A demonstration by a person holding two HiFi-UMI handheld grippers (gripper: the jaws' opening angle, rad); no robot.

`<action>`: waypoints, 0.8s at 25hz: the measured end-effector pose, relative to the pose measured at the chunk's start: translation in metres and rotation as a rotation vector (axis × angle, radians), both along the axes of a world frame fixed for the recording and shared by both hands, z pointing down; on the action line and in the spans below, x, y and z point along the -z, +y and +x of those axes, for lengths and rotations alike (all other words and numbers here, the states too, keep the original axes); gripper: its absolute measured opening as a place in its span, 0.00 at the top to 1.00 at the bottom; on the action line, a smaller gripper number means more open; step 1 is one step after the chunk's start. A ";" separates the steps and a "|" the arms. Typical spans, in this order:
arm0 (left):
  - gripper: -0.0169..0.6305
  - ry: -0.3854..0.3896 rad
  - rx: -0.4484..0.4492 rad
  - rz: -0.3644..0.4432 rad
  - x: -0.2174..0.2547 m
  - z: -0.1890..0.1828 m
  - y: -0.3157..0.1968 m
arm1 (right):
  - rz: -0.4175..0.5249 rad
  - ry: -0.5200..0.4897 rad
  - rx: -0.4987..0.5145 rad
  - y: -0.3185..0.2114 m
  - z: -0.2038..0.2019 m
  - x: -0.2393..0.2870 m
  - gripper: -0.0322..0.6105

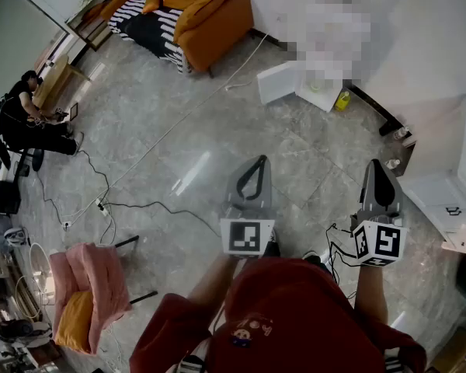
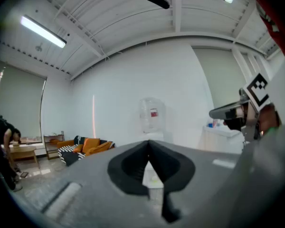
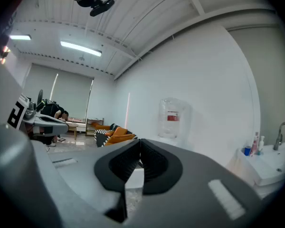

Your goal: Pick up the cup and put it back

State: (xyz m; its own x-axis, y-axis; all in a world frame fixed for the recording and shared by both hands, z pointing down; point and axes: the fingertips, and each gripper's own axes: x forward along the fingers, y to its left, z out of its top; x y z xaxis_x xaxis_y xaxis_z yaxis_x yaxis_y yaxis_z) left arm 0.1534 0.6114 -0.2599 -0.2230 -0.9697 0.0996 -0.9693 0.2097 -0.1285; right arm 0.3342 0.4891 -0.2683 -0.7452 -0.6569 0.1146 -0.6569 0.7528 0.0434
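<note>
No cup can be made out with certainty in any view. Two small pale items (image 1: 393, 162) stand on a dark low ledge just past my right gripper, too small to identify. My left gripper (image 1: 260, 162) is held level over the floor, its jaws shut with nothing between them, as the left gripper view (image 2: 148, 142) shows too. My right gripper (image 1: 375, 165) is beside it, also level, and its jaws (image 3: 139, 141) meet at the tips and hold nothing. Both point toward a water dispenser (image 2: 151, 116) (image 3: 172, 119) against the white wall.
A white counter (image 1: 449, 199) with a sink (image 3: 271, 164) and bottles stands at the right. An orange sofa (image 1: 211, 14) is far left of the dispenser. A person (image 1: 29, 116) sits at a low table, cables (image 1: 132, 205) cross the floor, and a pink-draped chair (image 1: 89, 282) is near left.
</note>
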 end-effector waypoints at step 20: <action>0.97 0.027 0.104 0.043 0.020 0.123 0.063 | 0.022 -0.060 0.149 0.063 0.105 0.008 0.95</action>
